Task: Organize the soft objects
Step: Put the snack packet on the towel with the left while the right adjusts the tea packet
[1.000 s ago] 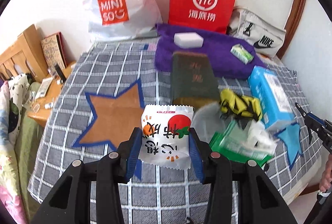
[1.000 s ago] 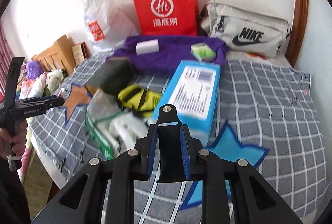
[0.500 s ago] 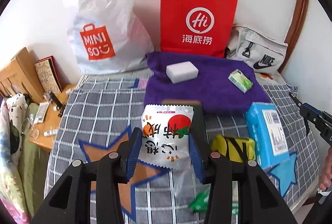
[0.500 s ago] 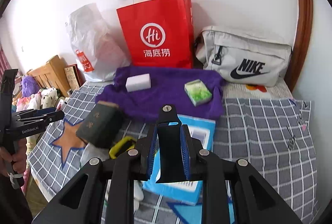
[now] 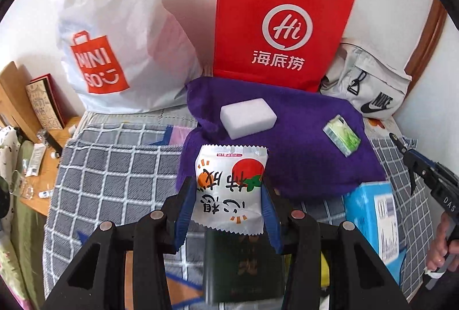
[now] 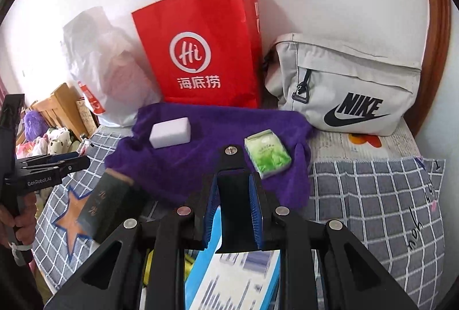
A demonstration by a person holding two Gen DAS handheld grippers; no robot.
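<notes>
We see left gripper [image 5: 228, 205] clamped on white snack packet with orange-red print [image 5: 231, 186], now above near edge of purple fleece cloth [image 5: 301, 161], earlier above star patch. Right gripper [image 6: 233, 211] pinches black flat piece [image 6: 236, 209]; red paper bag [image 6: 200, 52] looms closer.

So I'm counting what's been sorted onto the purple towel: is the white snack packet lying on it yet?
No, the white snack packet is clamped in the left gripper, above the purple towel.
</notes>
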